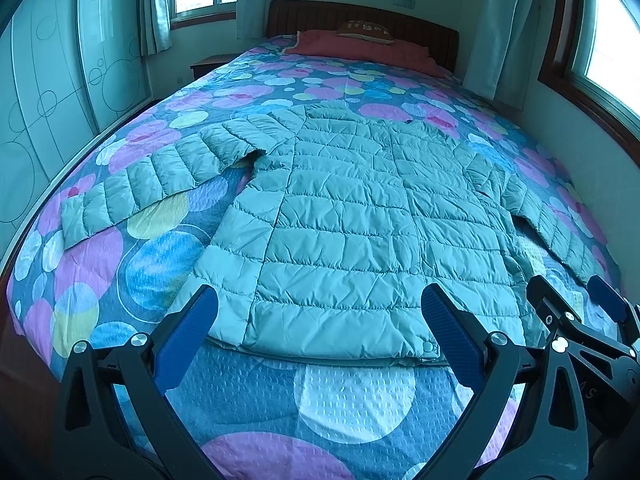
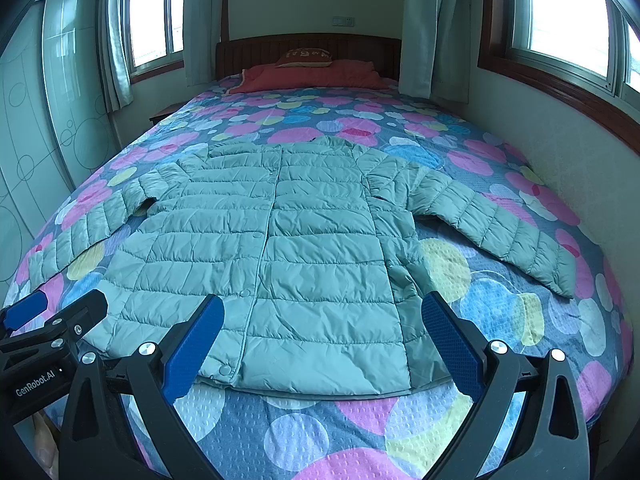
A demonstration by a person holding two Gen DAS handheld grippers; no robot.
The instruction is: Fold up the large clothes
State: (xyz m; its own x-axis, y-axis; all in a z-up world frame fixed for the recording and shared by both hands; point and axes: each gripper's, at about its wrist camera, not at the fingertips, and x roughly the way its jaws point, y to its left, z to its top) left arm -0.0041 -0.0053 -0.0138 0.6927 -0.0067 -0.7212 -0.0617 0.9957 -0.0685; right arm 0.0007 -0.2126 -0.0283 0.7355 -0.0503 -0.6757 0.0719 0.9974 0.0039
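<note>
Lying flat on bedspread (image 1: 352,400), jacket (image 1: 352,216) just ahead of left gripper (image 1: 320,344), right gripper (image 2: 320,344); both spread, empty.

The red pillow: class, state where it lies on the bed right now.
In both wrist views the red pillow lies at the far end of the bed, against the dark headboard, well beyond the jacket's collar.

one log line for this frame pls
stage: pre-fold | jacket: flat on bed, sleeves out | left claw: open, empty | right claw: open, empty
</note>
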